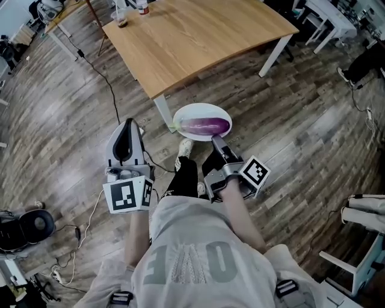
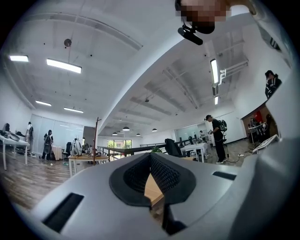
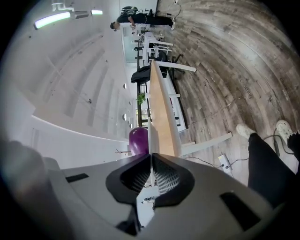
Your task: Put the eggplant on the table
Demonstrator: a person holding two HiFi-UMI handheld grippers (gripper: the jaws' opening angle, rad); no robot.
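Note:
A purple eggplant lies on a white oval plate held above the wood floor, just in front of the near corner of the wooden table. My right gripper is shut on the plate's near rim. In the right gripper view the plate runs edge-on between the jaws, with the eggplant on its left and the table on its right. My left gripper hangs to the plate's left, shut and holding nothing. In its own view the left gripper points level toward the table.
A cup and a bottle stand at the table's far left corner. A cable trails over the floor at the left, near a black device. My shoes are below the plate. White furniture stands at the lower right.

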